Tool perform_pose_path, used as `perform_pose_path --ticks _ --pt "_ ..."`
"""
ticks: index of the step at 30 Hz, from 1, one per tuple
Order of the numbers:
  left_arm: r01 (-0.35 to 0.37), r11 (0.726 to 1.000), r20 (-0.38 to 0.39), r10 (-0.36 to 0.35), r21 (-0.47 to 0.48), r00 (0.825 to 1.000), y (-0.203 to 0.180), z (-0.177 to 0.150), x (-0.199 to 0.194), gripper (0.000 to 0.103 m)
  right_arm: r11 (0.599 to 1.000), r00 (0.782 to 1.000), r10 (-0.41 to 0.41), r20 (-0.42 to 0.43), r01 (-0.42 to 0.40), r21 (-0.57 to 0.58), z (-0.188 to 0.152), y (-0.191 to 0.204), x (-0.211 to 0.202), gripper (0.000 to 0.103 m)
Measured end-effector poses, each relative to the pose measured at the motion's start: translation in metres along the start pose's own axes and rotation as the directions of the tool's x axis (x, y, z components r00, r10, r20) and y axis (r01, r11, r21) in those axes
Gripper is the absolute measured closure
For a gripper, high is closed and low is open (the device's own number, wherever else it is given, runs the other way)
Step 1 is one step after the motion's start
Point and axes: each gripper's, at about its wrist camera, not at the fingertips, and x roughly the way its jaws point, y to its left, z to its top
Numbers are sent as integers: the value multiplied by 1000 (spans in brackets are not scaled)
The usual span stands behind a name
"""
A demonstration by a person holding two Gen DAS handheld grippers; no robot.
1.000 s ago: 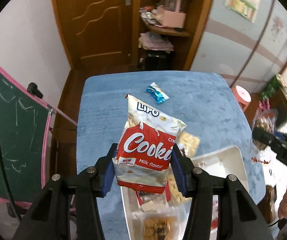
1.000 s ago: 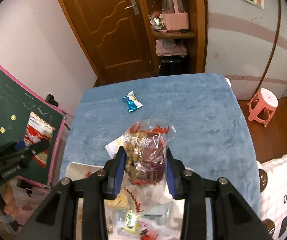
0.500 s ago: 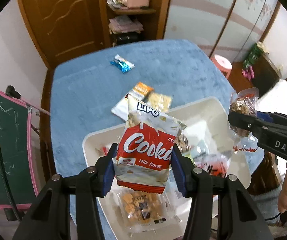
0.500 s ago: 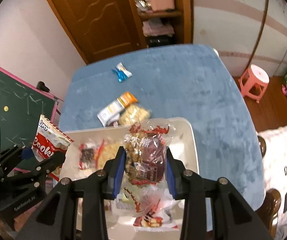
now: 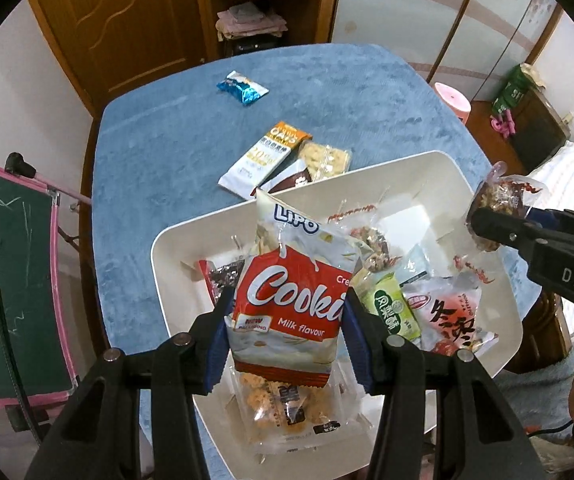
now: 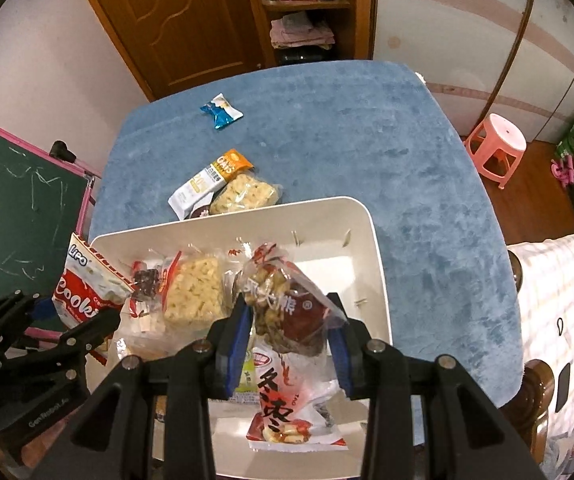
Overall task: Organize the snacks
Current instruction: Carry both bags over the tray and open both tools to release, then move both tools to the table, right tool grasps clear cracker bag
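Hovering above the white tray, left gripper clamps the Lipo cookie bag; right gripper pinches a clear nut packet, both seemingly poised to drop.

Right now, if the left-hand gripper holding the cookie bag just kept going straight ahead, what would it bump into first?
Most likely the snacks in the white rectangular plastic tray. The left gripper points down over it, and the red-and-white Lipo cookie bag in its jaws would probably land first on the clear packet of golden puffed snacks beneath, though depth is unclear.
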Motion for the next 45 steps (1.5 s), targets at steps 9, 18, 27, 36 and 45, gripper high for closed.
perform_pose_path --ticks 9,18,27,36,45 --pt "-26 999 -49 27 18 998 -5 -6 13 25 999 997 25 -72 -23 22 -5 -3 16 59" --pt "-30 1000 -56 30 11 998 -4 -4 14 25 999 999 32 -39 -31 17 -1 -1 7 54" --pt "-32 999 -45 33 24 998 -9 0 12 25 999 998 38 -43 -37 22 -1 -2 6 54" --pt "-45 999 -32 46 28 998 -12 6 9 25 999 998 45 -39 -45 9 2 -1 4 54" --pt "-69 998 -8 69 17 998 -9 21 2 25 997 997 78 -27 -78 -10 18 0 2 54"
